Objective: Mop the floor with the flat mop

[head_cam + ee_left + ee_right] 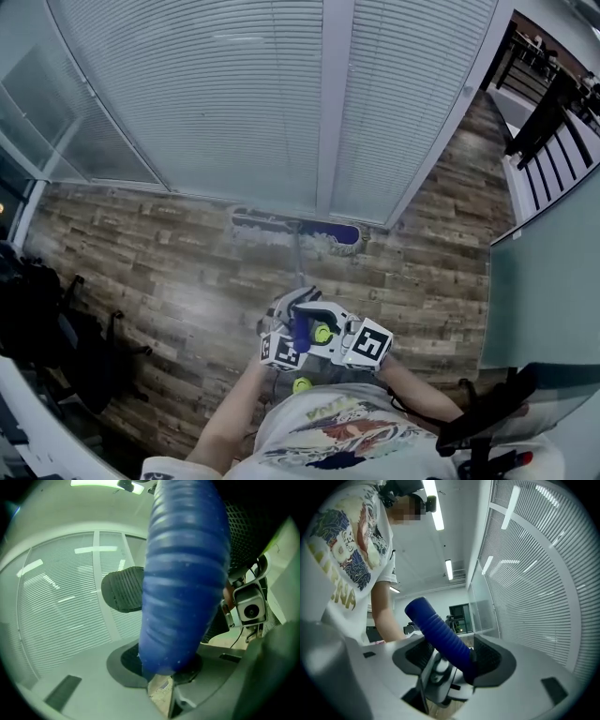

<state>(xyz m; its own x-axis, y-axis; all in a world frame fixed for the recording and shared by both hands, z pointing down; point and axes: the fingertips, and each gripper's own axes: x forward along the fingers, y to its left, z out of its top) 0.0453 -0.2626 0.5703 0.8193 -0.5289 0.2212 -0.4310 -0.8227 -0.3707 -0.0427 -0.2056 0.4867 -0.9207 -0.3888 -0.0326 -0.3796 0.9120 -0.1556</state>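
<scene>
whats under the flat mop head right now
Wood-plank floor runs under the flat mop head, which sits at the foot of the glass wall with blinds. The strip directly beneath it is covered, so its state can't be seen.

The flat mop [298, 231] lies on the floor [159, 272] against the blinds [234, 103]; a railing [553, 122] stands well right of it.

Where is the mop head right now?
In the head view the mop head lies centre frame on the wooden floor, against the foot of the blind-covered glass wall.
</scene>
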